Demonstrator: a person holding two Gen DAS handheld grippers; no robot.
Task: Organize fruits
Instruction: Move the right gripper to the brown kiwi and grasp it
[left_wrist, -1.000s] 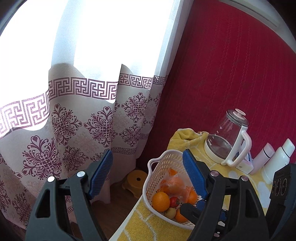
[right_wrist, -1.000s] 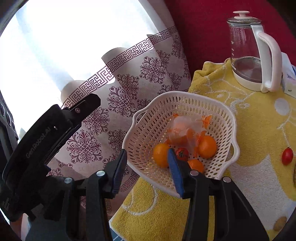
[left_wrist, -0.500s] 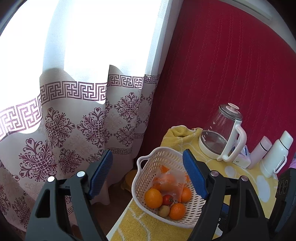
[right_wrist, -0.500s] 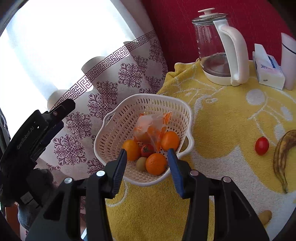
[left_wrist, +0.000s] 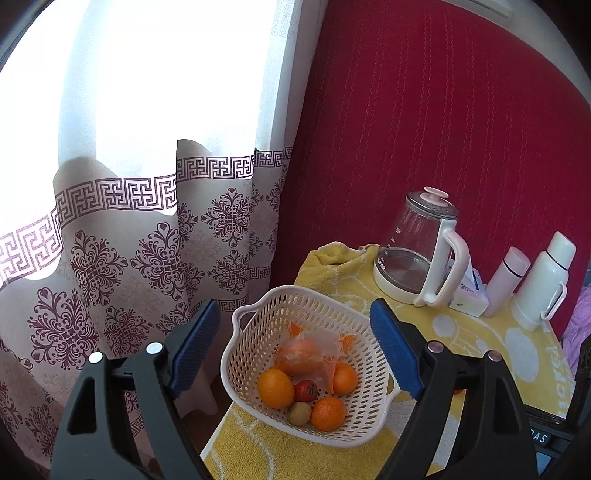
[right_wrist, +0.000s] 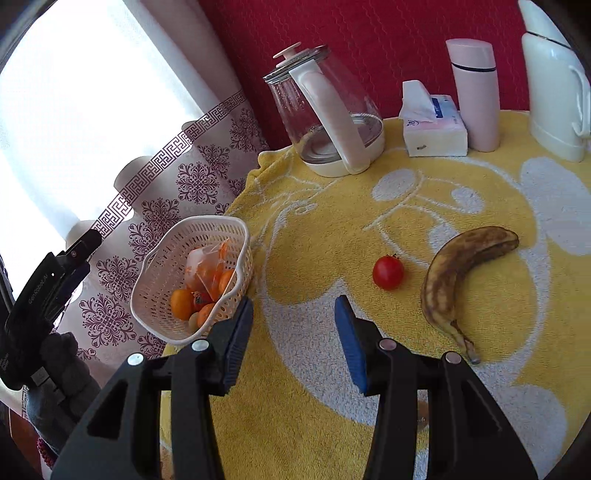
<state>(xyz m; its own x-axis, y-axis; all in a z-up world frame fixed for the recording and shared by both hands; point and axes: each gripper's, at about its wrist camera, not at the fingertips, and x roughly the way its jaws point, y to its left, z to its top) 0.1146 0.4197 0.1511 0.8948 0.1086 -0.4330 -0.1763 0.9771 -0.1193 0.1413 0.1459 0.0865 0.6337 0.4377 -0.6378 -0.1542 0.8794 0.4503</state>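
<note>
A white slotted basket stands at the left edge of the yellow-towelled table. It holds several oranges, a small tomato, a kiwi and a clear bag of fruit. My left gripper hangs open above and in front of the basket, holding nothing. My right gripper is open over the towel, right of the basket. Beyond it lie a red tomato and a brown-spotted banana.
At the back stand a glass kettle, a tissue box, a pink flask and a white thermos. A patterned curtain hangs left of the table, a red wall behind.
Both grippers have drawn back from the basket. The right view has swung right, bringing the tomato and banana into sight. The left gripper rose away; both stay open.
</note>
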